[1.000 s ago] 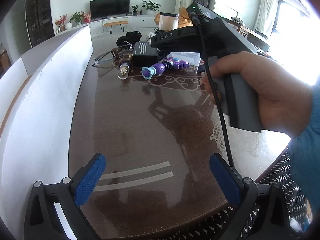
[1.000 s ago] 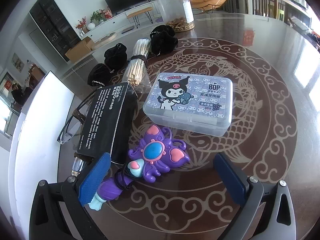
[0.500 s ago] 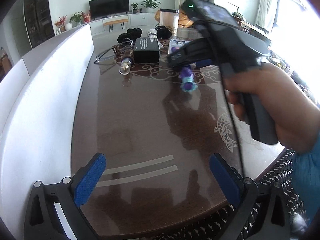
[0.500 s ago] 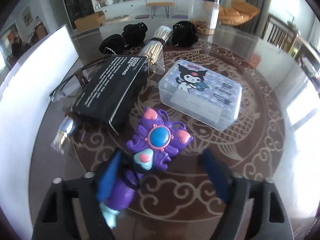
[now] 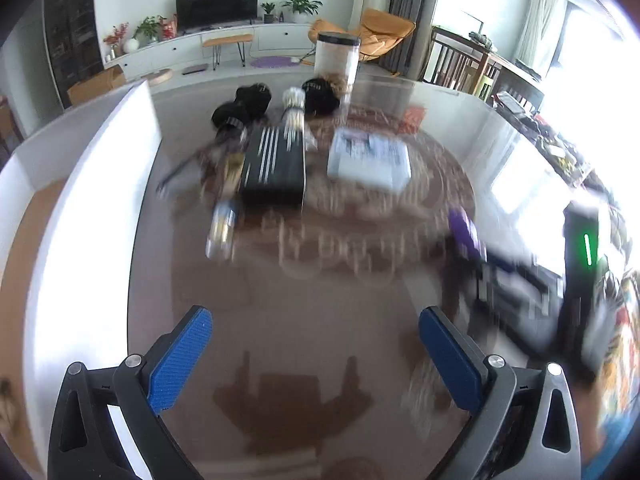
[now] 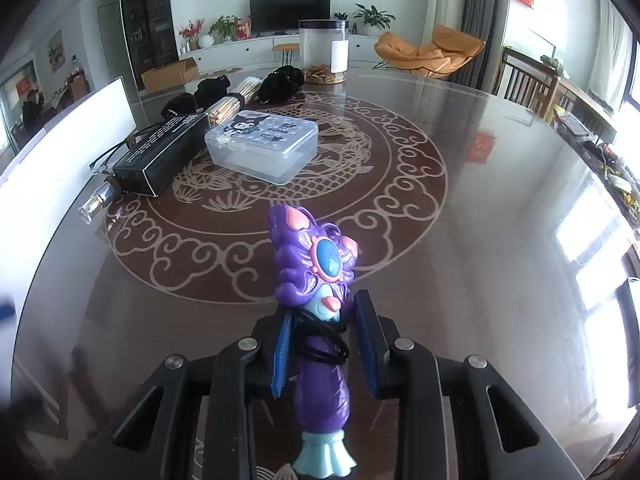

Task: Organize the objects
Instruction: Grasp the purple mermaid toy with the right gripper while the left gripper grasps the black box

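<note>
My right gripper is shut on the handle of a purple toy wand and holds it upright above the brown table. The wand shows blurred at the right of the left wrist view. My left gripper is open and empty over the near part of the table. A clear plastic box with a cartoon lid, a black carton and a small glass bottle lie further back.
Glasses, a bundle of sticks, black pouches and a tall clear jar lie at the far side. A white board stands along the table's left edge. The left wrist view is motion-blurred.
My right gripper closed on the wand, lifted it off the table and carried it toward the near right. My left gripper moved forward toward the objects.
</note>
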{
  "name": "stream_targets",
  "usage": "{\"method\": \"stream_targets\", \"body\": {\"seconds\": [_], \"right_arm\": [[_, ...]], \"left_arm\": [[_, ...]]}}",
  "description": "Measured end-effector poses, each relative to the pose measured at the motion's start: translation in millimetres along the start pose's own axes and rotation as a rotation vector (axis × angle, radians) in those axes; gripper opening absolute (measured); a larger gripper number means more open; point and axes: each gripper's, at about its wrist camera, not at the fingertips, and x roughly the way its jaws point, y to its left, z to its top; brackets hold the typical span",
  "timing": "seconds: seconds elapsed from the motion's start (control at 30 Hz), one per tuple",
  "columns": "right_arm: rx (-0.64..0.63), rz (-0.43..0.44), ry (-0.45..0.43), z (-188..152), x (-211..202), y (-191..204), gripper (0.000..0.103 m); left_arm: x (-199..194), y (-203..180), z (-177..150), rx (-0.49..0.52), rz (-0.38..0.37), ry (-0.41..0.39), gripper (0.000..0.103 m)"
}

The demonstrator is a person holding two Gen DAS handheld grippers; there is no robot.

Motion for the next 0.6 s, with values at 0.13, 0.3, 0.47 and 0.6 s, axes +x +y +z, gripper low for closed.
{"method": "stream_targets", "body": {"seconds": [0.13, 0.3, 0.47, 0.6], "right_arm": [[0.004, -0.02, -0.015, 2, 1, 4, 0.031], [0.023, -0.001, -0.02, -1, 0, 0, 0.032], [0.007, -0.025, -0.021, -3, 0, 4, 0.032], [0.013, -0.019, -0.021, -3, 0, 3, 0.033]], "left_arm": [[54, 18, 83, -0.049, 0.041, 0.017, 0.103], [118, 34, 116, -0.066, 0.114, 0.137, 0.103], [123, 14, 109, 0.053, 0.199, 0.093, 0.058], [106, 0, 76, 0.047, 0.203, 0.048, 0.058]]}}
